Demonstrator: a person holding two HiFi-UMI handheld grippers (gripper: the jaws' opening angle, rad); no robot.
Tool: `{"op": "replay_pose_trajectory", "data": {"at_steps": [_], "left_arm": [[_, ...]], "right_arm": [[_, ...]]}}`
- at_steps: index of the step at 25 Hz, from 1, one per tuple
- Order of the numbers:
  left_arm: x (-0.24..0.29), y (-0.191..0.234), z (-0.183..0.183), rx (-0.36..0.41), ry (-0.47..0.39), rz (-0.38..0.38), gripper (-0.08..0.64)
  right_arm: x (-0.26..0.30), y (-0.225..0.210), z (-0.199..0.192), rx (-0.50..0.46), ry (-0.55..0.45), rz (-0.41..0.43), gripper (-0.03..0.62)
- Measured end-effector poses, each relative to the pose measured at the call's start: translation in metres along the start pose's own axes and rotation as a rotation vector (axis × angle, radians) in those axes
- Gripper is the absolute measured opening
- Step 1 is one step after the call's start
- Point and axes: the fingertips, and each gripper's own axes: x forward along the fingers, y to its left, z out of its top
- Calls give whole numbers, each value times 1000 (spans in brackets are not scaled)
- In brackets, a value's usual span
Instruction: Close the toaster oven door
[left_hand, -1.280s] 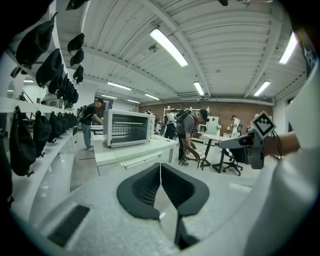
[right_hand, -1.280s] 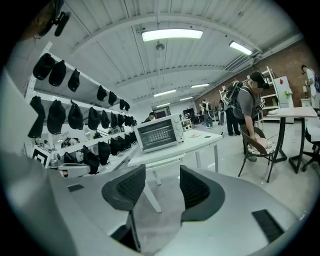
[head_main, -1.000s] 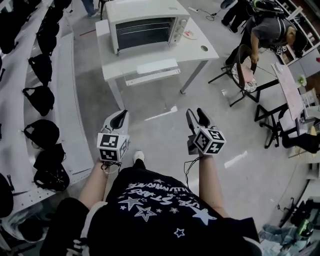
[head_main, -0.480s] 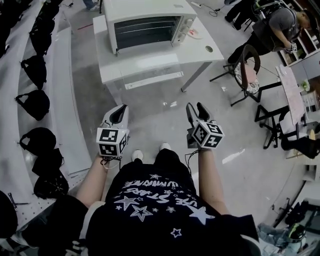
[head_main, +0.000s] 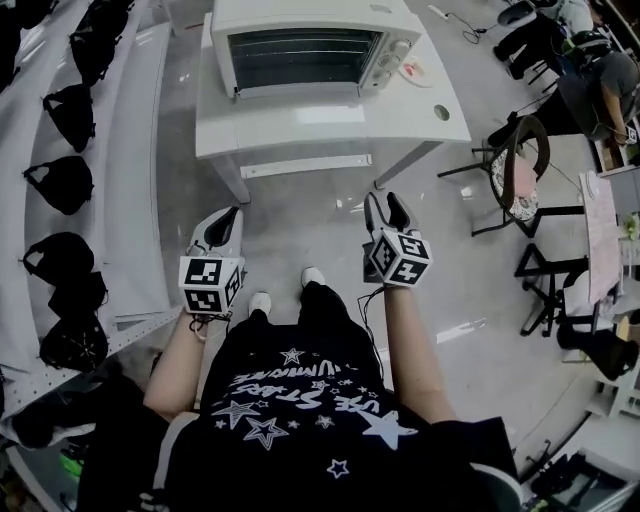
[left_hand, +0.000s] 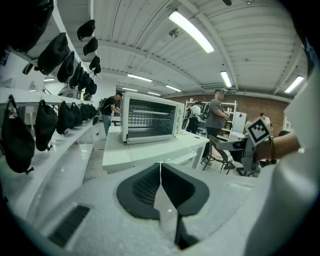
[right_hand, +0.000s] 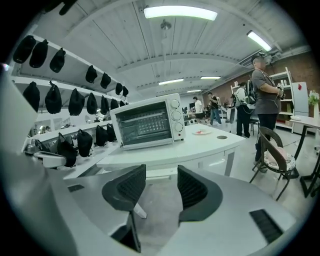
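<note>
You stand on the floor short of the counter, with nothing yet in contact with the toaster oven. It sits at the top centre of the head view, at the back of the counter, facing you. Both tools are low in the frame and well apart from it.

Your left tool has its jaws pressed together with nothing between them. Your right tool has its jaws parted to a moderate gap, and only bare floor shows through it.

The door looks upright against the oven's front, its glass showing the racks behind. From this far off, though, I cannot rule out that it is slightly ajar. If it is open at all, the whole job is ahead of you: step in, get a tool onto the door and push it home. If it is already flush, nothing is left to do (neither gripper view settles this either).

As for writing, no brand name is readable on the oven, and the knobs at its right carry markings too small to read. The marker cubes show black-and-white square patterns, not words. Your dark shirt has white stars and lettering, upside down and too blurred to read with confidence.
</note>
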Motion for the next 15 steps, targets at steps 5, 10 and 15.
{"op": "replay_pose_trajectory", "data": {"at_steps": [5,10,15], "left_arm": [[19,-2,-3,-31,15,82,23],[32,5,-11,-59,27,166,23],[43,9,-19,-104,29,237,23]], "right_arm": [[37,-19,-15,-9,61,42,196],[73,-19,-37,-20,118,124,181],[105,-27,-56,-59,148,126,175]]}}
